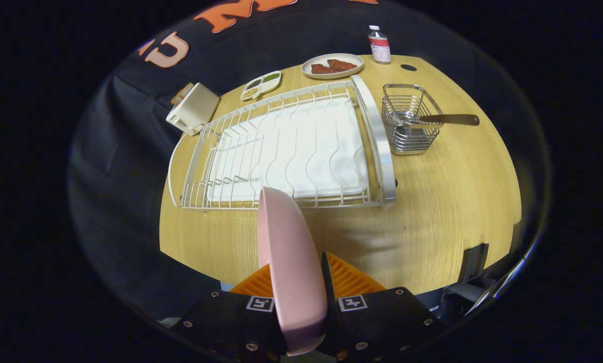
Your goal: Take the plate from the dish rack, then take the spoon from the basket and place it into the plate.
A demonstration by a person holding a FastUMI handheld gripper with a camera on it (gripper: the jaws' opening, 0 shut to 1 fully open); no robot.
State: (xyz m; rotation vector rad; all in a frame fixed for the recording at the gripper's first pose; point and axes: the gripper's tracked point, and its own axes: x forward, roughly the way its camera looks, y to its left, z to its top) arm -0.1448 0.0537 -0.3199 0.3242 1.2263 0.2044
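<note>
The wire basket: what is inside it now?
Inside the wire basket lies a spoon, its handle sticking out over the rim; the wires partly cover its bowl. The tongs hold the pink plate.

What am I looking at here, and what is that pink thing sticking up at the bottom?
The camera rides on a hand-held two-finger gripper and looks forward along its fingers. Both fingers press on the pink round plate, held on edge between them. Beyond lies a round wooden table with a white wire dish rack, now without dishes. Beside the rack stands a small metal wire basket holding a spoon with a brown handle. Farther back are a plate of reddish food, a small divided dish, a bottle and a cream box.
</note>
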